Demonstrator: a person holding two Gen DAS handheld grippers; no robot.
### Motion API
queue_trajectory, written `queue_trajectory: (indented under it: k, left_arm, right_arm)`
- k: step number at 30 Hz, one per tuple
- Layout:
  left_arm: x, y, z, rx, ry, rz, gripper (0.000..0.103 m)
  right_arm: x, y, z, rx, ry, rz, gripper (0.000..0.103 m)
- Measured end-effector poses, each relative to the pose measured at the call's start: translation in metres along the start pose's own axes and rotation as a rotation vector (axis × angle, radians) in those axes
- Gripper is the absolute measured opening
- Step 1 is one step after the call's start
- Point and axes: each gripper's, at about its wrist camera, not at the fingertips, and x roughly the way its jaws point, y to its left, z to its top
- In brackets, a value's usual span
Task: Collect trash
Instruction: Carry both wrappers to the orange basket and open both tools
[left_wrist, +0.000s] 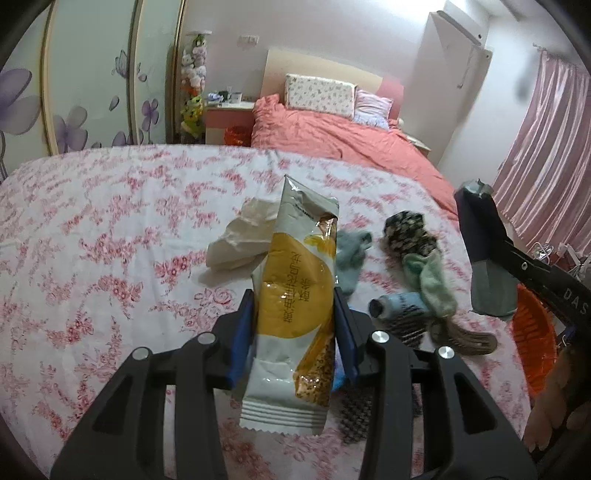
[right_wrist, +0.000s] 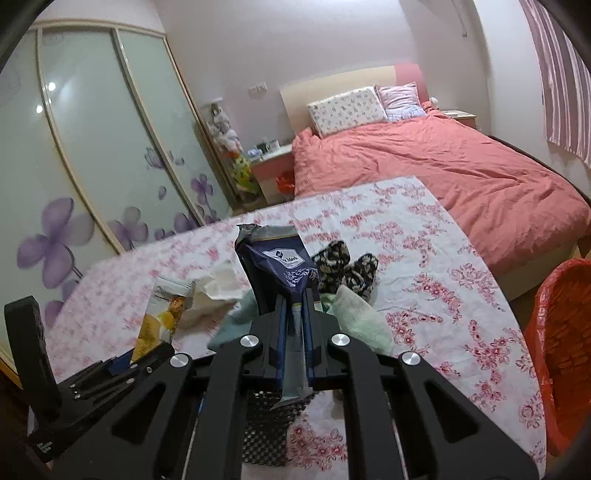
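Note:
My left gripper (left_wrist: 295, 299) is shut on a white and yellow snack wrapper (left_wrist: 306, 221), which stands upright between the blue pads above the floral cloth (left_wrist: 110, 240). Behind it a crumpled tissue (left_wrist: 240, 240) lies on the cloth. My right gripper (right_wrist: 295, 306) is shut on a dark navy packet (right_wrist: 280, 266), also lifted off the cloth. That navy packet (left_wrist: 480, 229) shows at the right edge of the left wrist view. The left gripper with its snack wrapper (right_wrist: 162, 317) appears low on the left of the right wrist view.
Several socks lie in a pile on the cloth: a patterned black one (left_wrist: 410, 236), a green one (left_wrist: 432, 280), a blue-grey one (left_wrist: 351, 254). An orange basket (right_wrist: 565, 350) stands beside the surface's right edge. A black mesh item (right_wrist: 266, 424) lies under the right gripper. A pink bed (right_wrist: 461, 166) is beyond.

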Motion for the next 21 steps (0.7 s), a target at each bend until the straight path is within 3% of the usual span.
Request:
queue_trajectory:
  k: [12,21]
  left_arm:
    - [-0.05,-0.061,0.009,0.058,-0.088,-0.115,0.041]
    - [-0.064,-0.134,0.003,0.137,-0.095,-0.246,0.041]
  right_arm:
    - [-0.067,-0.029,0.006,0.021,-0.16,-0.056,0.008]
    - [-0.122,-0.078,0.0,0.063,-0.303,-0.201,0.008]
